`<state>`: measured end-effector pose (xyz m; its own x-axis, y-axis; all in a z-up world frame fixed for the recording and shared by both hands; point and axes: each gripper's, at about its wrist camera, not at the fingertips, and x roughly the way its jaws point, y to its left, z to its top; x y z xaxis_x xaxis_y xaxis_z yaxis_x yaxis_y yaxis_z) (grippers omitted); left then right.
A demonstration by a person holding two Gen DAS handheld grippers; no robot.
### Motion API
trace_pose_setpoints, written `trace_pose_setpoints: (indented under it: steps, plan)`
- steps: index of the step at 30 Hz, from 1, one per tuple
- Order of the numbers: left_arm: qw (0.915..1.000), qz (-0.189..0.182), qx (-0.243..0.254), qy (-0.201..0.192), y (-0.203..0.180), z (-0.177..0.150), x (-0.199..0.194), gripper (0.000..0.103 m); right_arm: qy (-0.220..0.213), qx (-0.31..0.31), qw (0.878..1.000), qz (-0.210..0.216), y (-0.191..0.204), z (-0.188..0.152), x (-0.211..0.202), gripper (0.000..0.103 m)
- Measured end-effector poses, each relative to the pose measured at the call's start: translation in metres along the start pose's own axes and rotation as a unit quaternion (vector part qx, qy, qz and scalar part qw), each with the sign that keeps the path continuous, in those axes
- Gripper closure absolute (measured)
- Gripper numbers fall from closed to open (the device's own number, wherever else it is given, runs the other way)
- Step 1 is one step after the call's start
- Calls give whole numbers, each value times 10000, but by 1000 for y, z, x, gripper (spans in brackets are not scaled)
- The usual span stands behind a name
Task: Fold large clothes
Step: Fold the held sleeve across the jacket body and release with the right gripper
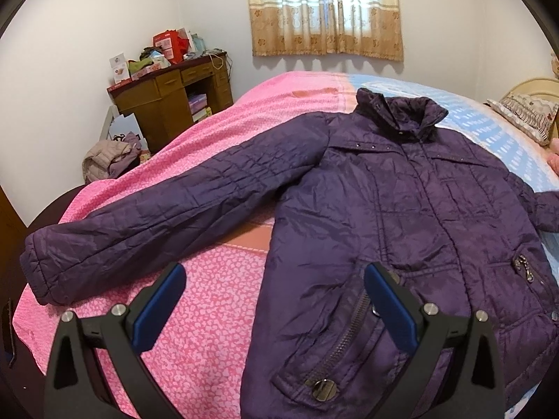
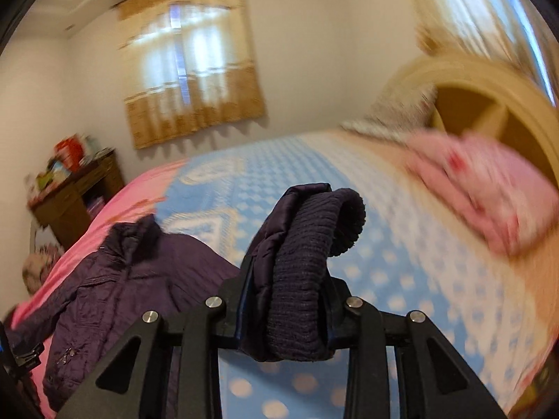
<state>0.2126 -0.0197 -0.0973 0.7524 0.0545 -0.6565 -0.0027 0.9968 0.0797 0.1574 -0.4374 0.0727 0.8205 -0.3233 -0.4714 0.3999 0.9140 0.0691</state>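
A purple quilted jacket (image 1: 401, 209) lies front up on the bed, collar toward the window, its left sleeve (image 1: 157, 223) stretched out over the pink cover. My left gripper (image 1: 276, 300) is open and empty, hovering above the jacket's lower left edge near a zip pocket (image 1: 346, 335). My right gripper (image 2: 290, 300) is shut on the jacket's right sleeve cuff (image 2: 307, 272), with its ribbed knit inner cuff showing, lifted above the blue cover. The jacket body (image 2: 132, 286) lies to its left.
The bed has a pink cover (image 1: 209, 331) and a blue patterned cover (image 2: 401, 279). Pillows (image 2: 489, 192) and a cream headboard (image 2: 489, 87) are at the right. A cluttered wooden desk (image 1: 167, 94) stands by the far wall. Clothes (image 1: 108, 160) are piled beside the bed.
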Motion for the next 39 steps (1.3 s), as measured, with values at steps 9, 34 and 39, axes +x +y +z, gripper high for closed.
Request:
trace_pose_setpoints:
  steps: [9, 34, 39]
  plan:
    - [9999, -120, -117, -23, 12, -2, -2, 0, -475, -2010, 9762, 661, 180, 54, -14, 71]
    - [9977, 541, -319, 273, 65, -7, 31, 0, 1794, -3675, 8585, 3096, 470, -197, 126, 58]
    - [9990, 405, -96, 144, 46, 9, 28, 0, 1690, -3260, 8763, 3120, 416, -185, 100, 37]
